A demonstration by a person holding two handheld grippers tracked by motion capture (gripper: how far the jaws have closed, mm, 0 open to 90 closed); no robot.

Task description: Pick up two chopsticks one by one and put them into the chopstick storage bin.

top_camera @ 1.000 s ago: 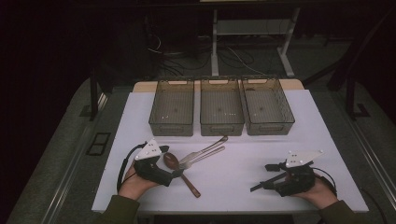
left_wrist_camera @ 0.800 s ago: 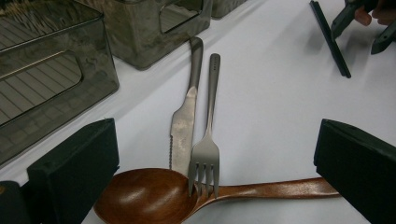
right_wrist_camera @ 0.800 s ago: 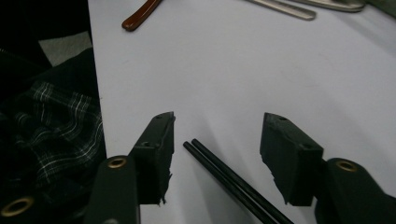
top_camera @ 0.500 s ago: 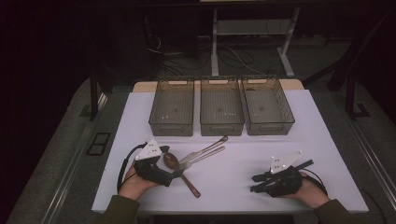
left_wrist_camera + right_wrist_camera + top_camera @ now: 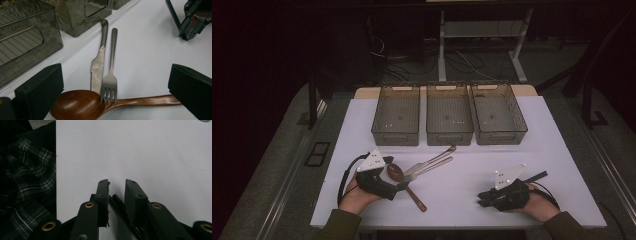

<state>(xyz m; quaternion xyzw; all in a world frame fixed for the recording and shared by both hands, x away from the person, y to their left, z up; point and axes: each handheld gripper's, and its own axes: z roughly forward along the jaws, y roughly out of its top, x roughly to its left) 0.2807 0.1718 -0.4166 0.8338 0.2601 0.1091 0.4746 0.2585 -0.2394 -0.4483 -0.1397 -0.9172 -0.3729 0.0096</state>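
A wooden spoon (image 5: 404, 187) lies on the white table (image 5: 537, 160), with a metal fork (image 5: 428, 165) and knife (image 5: 432, 156) beside it. In the left gripper view the fork (image 5: 111, 75) rests its tines on the spoon (image 5: 82, 105), and the knife (image 5: 98, 62) lies alongside. My left gripper (image 5: 115, 85) stands wide open with the spoon's neck between its pads (image 5: 40, 87), touching nothing. In the high view, the left gripper (image 5: 397, 177) is at the spoon's bowl. My right gripper (image 5: 482, 196) rests near the front edge; its jaws (image 5: 117, 182) are almost together and hold nothing.
Three grey see-through bins (image 5: 395, 138), (image 5: 449, 138), (image 5: 500, 137) stand in a row at the back of the table. A plaid sleeve or lap (image 5: 25, 182) lies past the table's edge in the right gripper view. The right gripper (image 5: 195, 22) shows far off in the left gripper view.
My right gripper has shifted left and toward the front edge, turning its jaws leftward. The left gripper and cutlery have stayed put.
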